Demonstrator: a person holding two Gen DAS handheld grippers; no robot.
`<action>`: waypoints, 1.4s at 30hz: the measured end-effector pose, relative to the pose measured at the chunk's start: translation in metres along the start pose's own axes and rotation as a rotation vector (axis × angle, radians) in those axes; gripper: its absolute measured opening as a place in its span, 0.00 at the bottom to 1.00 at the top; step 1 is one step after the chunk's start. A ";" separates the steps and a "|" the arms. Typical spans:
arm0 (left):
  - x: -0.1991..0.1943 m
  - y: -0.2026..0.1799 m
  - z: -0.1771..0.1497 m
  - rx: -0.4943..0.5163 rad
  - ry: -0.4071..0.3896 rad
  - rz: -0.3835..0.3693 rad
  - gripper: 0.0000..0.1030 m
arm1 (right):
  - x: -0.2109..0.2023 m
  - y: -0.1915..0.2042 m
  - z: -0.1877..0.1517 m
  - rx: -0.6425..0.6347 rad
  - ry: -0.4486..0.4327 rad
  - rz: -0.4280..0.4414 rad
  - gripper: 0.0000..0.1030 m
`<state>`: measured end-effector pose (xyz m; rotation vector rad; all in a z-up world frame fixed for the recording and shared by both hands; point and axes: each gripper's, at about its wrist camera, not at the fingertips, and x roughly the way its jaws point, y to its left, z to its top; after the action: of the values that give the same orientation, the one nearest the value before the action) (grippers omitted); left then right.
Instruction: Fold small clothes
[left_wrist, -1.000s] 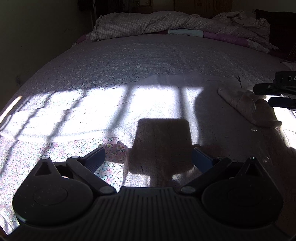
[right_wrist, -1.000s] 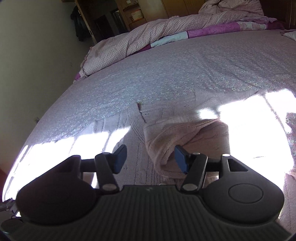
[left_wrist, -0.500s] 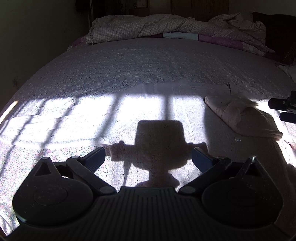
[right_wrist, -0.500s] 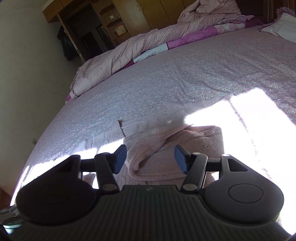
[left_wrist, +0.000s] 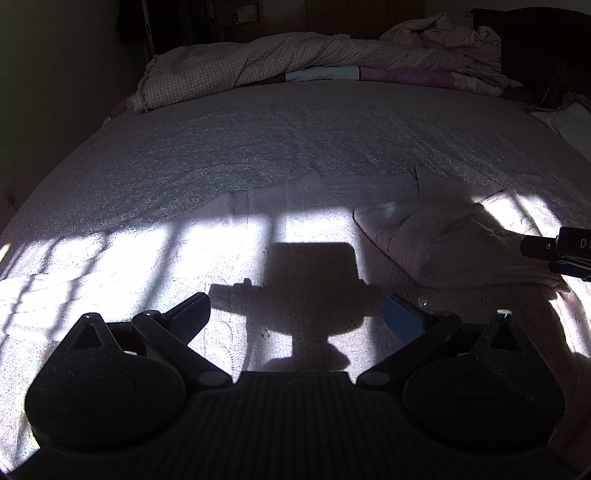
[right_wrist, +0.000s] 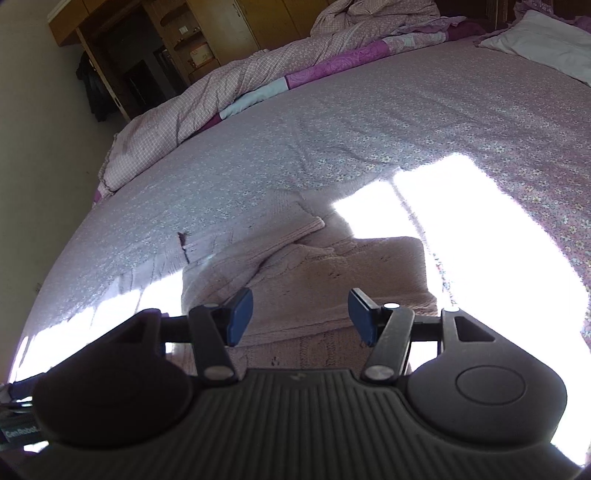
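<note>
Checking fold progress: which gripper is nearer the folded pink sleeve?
Right. The right gripper hangs directly over the folded pink sleeve, jaws open; the left gripper is off to its side, over flat knit.

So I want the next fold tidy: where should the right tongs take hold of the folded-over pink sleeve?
Probably at the folded pink sleeve's near edge, directly ahead of the open right tongs. It lies flat on the pink knit garment, its thick layered edge facing them, so a low approach from the near side suits.
</note>
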<state>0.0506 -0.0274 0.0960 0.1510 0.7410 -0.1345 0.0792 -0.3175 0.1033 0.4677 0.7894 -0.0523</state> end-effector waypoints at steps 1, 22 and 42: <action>0.002 -0.007 0.004 0.011 -0.007 0.002 1.00 | -0.001 -0.006 0.000 0.005 -0.006 -0.012 0.58; 0.105 -0.139 0.059 0.272 -0.039 -0.085 0.78 | 0.018 -0.057 0.001 0.123 0.005 -0.002 0.57; 0.106 -0.072 0.081 -0.052 -0.103 -0.011 0.08 | 0.034 -0.053 -0.013 0.019 -0.037 -0.065 0.59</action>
<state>0.1692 -0.1197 0.0761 0.0897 0.6419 -0.1320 0.0830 -0.3557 0.0516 0.4579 0.7684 -0.1283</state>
